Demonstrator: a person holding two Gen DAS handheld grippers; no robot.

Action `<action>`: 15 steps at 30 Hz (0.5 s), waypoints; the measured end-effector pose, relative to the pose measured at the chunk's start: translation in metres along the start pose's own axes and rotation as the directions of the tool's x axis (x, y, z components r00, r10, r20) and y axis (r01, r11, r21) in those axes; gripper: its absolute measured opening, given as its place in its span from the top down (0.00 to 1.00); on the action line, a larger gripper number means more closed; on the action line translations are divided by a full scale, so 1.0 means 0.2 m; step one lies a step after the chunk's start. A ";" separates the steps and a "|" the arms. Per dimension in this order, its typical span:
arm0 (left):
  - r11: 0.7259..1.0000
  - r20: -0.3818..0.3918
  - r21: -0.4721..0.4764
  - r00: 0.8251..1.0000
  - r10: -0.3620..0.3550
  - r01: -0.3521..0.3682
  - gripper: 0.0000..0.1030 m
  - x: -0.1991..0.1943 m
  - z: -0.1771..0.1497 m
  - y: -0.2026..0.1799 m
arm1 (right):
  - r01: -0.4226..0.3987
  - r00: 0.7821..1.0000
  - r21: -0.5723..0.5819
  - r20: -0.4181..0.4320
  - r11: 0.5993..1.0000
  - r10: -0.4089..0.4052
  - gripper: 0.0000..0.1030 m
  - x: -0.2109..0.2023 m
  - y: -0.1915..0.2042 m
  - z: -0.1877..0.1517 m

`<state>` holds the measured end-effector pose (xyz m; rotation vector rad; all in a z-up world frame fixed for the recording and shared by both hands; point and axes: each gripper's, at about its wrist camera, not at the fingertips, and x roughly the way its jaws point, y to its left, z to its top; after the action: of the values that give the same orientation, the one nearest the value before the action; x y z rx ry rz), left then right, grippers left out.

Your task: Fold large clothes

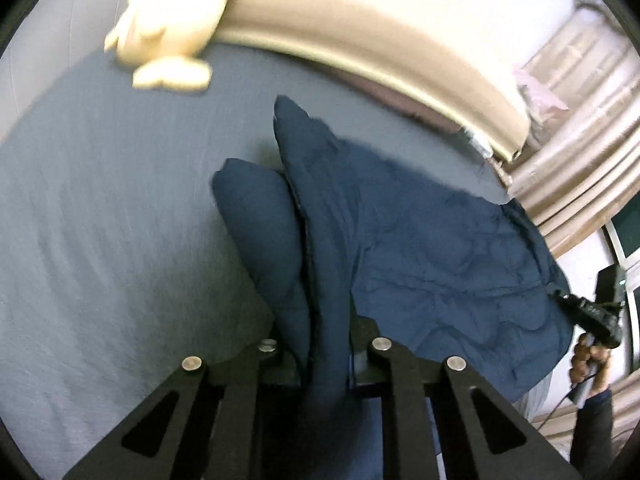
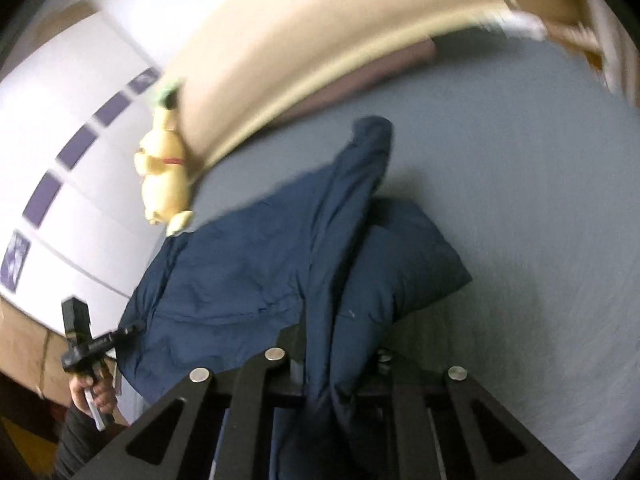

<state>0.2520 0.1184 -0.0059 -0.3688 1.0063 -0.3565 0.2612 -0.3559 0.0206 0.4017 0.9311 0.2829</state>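
While two tools [image 1: 325, 354] [image 2: 333, 364] pinch one navy garment [image 1: 420, 240], one plush toy [image 1: 172, 28] sits.

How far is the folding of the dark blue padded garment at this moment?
Early stage. Done: both claws have gripped the dark blue quilted garment, the left claw and right claw each shut on an edge. In hand: the garment is held between them above the grey bed sheet. Left: no neat fold is visible yet.

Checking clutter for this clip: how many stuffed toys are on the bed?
1: a yellow plush toy lying against the tan headboard, beyond the navy jacket. Others could be hidden.
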 end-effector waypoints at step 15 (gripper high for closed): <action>0.993 0.183 0.115 0.982 -0.054 0.033 0.85 -0.64 -0.41 -0.18 | -0.012 0.989 -0.128 0.148 0.992 0.031 0.89 -0.66 0.22 -0.36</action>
<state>0.1145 0.1328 0.0667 -0.3172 0.7932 -0.4080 0.1239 -0.3550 0.0975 0.3111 0.7579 0.3254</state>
